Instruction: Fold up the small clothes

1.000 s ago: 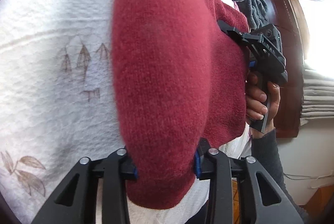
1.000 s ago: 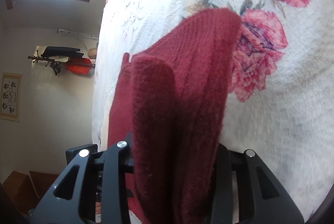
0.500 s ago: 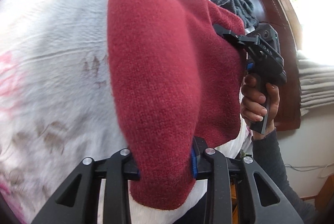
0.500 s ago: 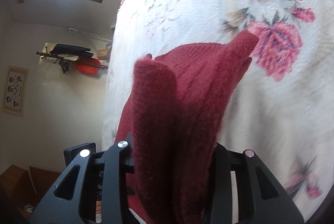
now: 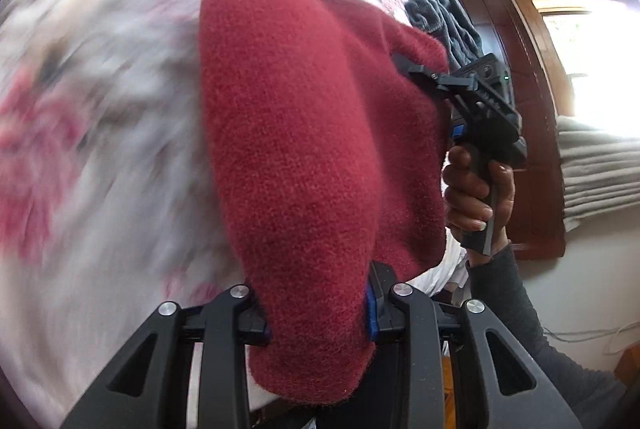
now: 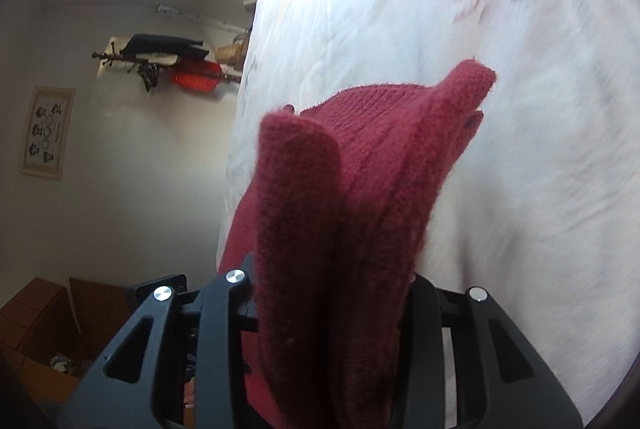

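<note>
Both claws, left gripper and right gripper, pinch the red sweater above the floral bedspread. Keep the held edge taut and level. Lay it square to the bed's edge.

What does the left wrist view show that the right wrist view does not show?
Only the left wrist view shows the right hand holding its gripper handle, a grey garment and stacked grey fabric. Only the right wrist view shows a wall rack, a framed picture and cardboard boxes. Both show the red sweater clamped between black fingers over the floral bedspread.
</note>
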Tool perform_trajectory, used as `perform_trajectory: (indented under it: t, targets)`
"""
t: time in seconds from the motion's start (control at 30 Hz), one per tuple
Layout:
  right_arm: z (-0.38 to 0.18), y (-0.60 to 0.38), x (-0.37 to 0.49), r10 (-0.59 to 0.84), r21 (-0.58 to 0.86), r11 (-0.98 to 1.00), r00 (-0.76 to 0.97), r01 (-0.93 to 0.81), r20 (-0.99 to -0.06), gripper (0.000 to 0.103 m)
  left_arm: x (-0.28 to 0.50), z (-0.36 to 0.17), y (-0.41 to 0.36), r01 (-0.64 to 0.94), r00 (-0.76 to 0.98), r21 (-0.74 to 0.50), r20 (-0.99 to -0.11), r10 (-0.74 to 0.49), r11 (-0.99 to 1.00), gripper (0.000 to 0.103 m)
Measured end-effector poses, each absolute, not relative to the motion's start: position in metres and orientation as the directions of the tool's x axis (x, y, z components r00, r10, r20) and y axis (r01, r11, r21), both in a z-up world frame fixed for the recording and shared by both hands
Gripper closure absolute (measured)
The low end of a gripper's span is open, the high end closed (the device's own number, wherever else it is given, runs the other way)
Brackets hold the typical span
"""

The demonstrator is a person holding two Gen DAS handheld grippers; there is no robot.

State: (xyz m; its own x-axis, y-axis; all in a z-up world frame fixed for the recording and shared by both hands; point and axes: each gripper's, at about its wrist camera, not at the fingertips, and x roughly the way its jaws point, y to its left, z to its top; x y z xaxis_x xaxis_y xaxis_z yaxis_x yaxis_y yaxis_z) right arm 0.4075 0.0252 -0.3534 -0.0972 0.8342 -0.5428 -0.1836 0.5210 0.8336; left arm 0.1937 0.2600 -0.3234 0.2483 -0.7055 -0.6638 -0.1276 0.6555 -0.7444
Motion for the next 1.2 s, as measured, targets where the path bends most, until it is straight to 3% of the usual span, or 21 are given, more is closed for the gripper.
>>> perform_trajectory:
  t: [0.23,0.37,0.47,0.5,0.57,0.7,0.8,0.83,0.93,1.03,1.2]
  targets:
    - [-0.406,0.057,0.371,0.741,0.764,0.622,-0.189,-0.169,-0.645,0.066,0.151,-0.386,0.275,-0.251,0.241,-0.741,-0.671,-0.701,0.623,0.068]
    - [-0.414,0.044,0.372,0.730,0.747,0.655,-0.161,-0.109,-0.664,0.048,0.153,-0.412,0.277,-0.312,0.228,-0.715,-0.696,-0.681,0.626,0.050]
    - [-0.382,0.025,0.366,0.703,0.703,0.701,-0.049,-0.117,-0.710,0.049,0.146,-0.390,0.281,-0.308,0.255,-0.657,-0.753,-0.606,0.688,0.046]
    - [-0.367,0.012,0.363,0.691,0.684,0.719,0.014,-0.125,-0.723,0.050,0.142,-0.378,0.285,-0.300,0.283,-0.628,-0.777,-0.562,0.718,0.046]
    - [-0.344,0.001,0.356,0.690,0.676,0.722,0.080,-0.150,-0.719,0.064,0.132,-0.342,0.287,-0.249,0.378,-0.571,-0.801,-0.464,0.782,0.045]
    - [-0.336,0.006,0.347,0.672,0.643,0.729,0.072,-0.234,-0.737,0.071,0.132,-0.316,0.268,-0.102,0.448,-0.683,-0.680,-0.580,0.723,0.047]
    - [-0.346,0.022,0.347,0.613,0.576,0.770,0.071,-0.274,-0.787,0.096,0.148,-0.330,0.240,-0.052,0.403,-0.700,-0.667,-0.627,0.712,0.047]
    - [-0.349,0.024,0.345,0.602,0.560,0.779,0.083,-0.283,-0.794,0.096,0.155,-0.347,0.232,-0.080,0.364,-0.683,-0.698,-0.617,0.726,0.048]
    - [-0.373,0.020,0.354,0.544,0.508,0.822,0.094,-0.257,-0.834,0.097,0.170,-0.385,0.223,-0.148,0.294,-0.687,-0.718,-0.631,0.712,0.062]
    - [-0.387,0.020,0.357,0.517,0.481,0.836,0.085,-0.266,-0.852,0.097,0.177,-0.381,0.221,-0.161,0.285,-0.702,-0.706,-0.648,0.694,0.062]
    - [-0.341,0.003,0.349,0.580,0.514,0.801,0.189,-0.306,-0.792,0.093,0.189,-0.322,0.247,-0.057,0.401,-0.734,-0.638,-0.657,0.677,0.056]
